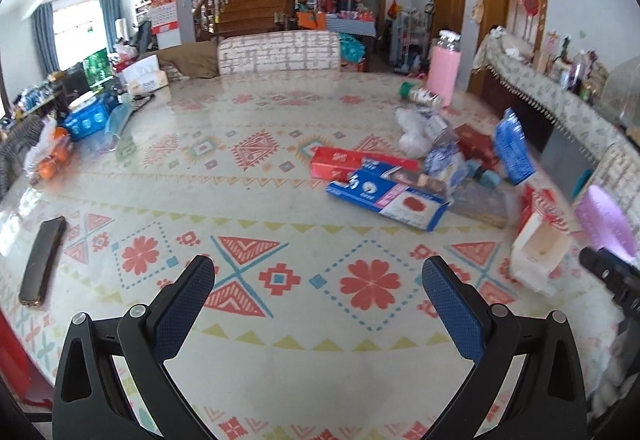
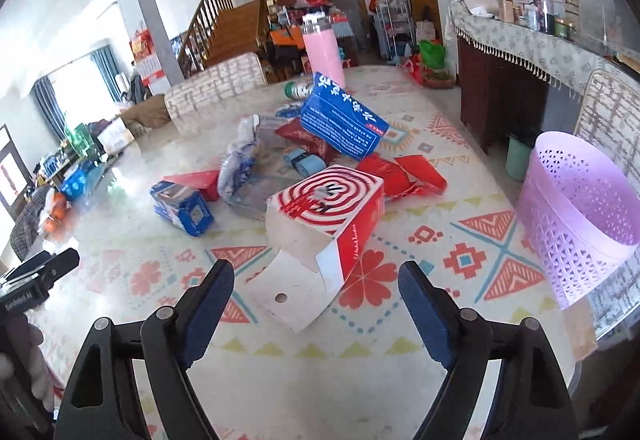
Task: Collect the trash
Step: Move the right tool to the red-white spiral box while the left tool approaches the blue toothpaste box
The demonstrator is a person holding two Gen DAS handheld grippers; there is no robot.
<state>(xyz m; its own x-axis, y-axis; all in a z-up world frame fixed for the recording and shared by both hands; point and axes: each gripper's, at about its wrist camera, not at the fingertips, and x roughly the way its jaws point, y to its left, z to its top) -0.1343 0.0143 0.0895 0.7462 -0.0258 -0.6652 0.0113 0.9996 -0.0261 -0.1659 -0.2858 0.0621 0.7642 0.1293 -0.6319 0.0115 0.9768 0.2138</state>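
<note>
Both grippers gape empty: the right gripper (image 2: 316, 304) lines up on the red-white box (image 2: 324, 216), nearest of the trash heaped beside the purple basket (image 2: 576, 208); the left gripper (image 1: 318, 304) hovers over bare tablecloth (image 1: 280, 168)

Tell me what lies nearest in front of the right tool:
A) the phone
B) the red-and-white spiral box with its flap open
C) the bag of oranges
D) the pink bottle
B: in the right wrist view the spiral box lies just beyond the open right tool, with the purple basket off to its right.
</note>
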